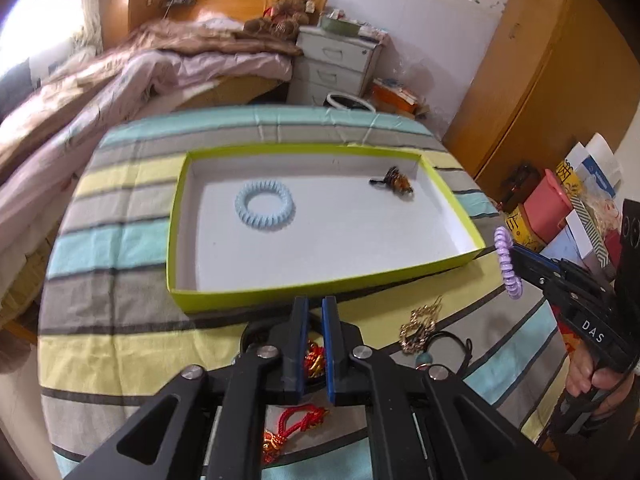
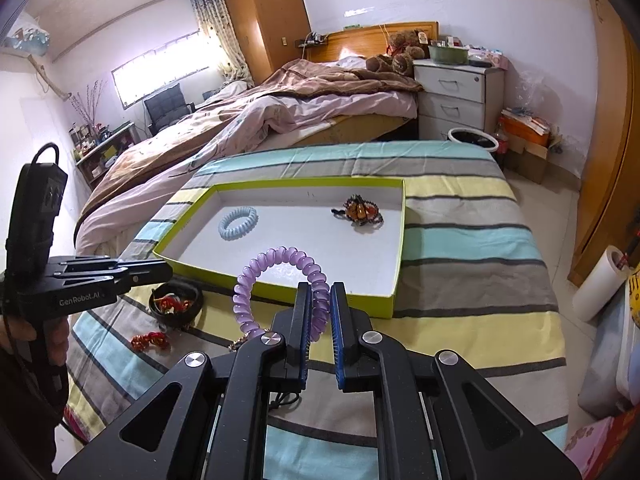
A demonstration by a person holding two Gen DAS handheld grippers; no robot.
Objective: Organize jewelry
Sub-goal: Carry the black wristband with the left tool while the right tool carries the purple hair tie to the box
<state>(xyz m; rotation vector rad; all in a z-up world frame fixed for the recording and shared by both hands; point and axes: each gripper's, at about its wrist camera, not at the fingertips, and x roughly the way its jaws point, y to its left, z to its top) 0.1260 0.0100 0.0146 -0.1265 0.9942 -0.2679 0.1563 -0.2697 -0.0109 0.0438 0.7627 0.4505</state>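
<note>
A green-rimmed white tray point(image 1: 178, 240) point(image 2: 394, 300) lies on the striped cloth. In it are a light blue spiral hair tie point(image 1: 264, 207) point(image 2: 237, 222) and an orange-brown bead piece point(image 1: 396, 181) point(image 2: 360, 210). My right gripper point(image 2: 320, 300) point(image 1: 514, 252) is shut on a purple spiral hair tie point(image 2: 276, 280) point(image 1: 505, 264), held above the tray's near right edge. My left gripper point(image 1: 315, 308) point(image 2: 160, 272) is nearly closed and empty, just in front of the tray, above a dark round dish with a red knot ornament point(image 1: 314, 360) point(image 2: 174, 304).
On the cloth lie a gold chain point(image 1: 418, 328), a black cord with a teal bead point(image 1: 444, 348), and another red knot ornament point(image 1: 296, 424) point(image 2: 150, 340). A bed point(image 2: 280, 112) stands behind; boxes and bags point(image 1: 560, 208) crowd the right side.
</note>
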